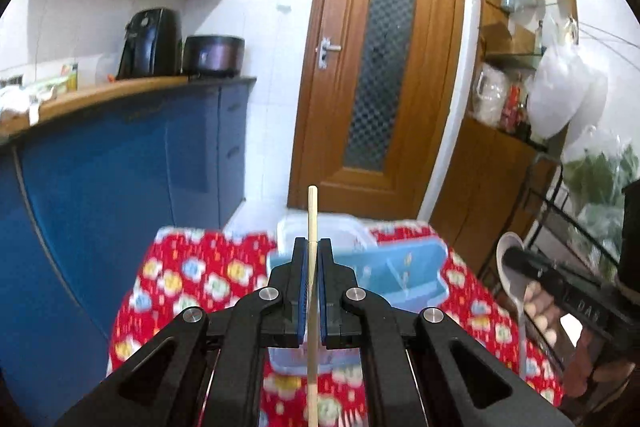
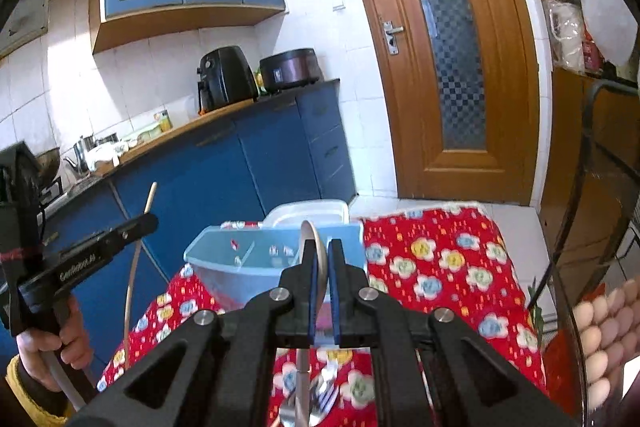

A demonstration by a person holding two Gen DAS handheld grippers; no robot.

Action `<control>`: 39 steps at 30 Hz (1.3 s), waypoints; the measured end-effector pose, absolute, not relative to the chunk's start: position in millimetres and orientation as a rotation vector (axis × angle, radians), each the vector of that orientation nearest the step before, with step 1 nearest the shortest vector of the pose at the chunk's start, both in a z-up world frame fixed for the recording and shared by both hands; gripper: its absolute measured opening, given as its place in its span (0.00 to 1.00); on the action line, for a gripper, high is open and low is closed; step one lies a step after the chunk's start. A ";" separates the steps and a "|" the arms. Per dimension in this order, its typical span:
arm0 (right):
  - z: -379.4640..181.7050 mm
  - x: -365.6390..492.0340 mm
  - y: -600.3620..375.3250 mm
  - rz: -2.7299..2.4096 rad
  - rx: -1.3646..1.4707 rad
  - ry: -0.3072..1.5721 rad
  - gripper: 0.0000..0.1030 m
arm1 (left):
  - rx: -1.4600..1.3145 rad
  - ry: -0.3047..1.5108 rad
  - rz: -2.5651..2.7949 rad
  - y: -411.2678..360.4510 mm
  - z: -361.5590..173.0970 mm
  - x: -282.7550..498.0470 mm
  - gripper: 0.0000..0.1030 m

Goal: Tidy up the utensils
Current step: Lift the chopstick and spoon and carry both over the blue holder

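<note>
Chopstick (image 1: 312,223), thin, stiff and light, stands upright pinched mid-length in the closed left tool (image 1: 313,247), its tip rising past the fingertips. Spoon (image 2: 309,239), smooth, probably slippery and perhaps breakable, is clamped by its handle in the closed right tool (image 2: 322,247). Ahead and below each sits the blue organizer tray (image 2: 212,263); more cutlery (image 2: 320,395) lies beneath on the red floral counter (image 2: 440,259).
</note>
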State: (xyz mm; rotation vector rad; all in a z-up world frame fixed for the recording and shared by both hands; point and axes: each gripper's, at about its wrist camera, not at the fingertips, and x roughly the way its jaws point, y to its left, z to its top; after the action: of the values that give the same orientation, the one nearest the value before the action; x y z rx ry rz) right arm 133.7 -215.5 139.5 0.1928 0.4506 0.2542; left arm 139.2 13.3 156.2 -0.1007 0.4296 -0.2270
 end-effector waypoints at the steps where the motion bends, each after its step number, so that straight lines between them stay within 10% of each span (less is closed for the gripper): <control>1: 141.2 137.5 -215.4 0.254 0.194 0.445 0.06 | -0.101 0.416 -0.230 11.6 162.0 145.2 0.04; 39: 122.1 248.0 -192.2 0.206 0.115 0.202 0.07 | -0.072 0.197 -0.044 -6.1 151.5 253.8 0.04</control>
State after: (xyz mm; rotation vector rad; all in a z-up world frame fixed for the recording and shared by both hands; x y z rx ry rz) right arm 248.0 -192.2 122.1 0.1147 0.2016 0.2058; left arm 253.8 -6.1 151.5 -0.0718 0.1970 -0.0443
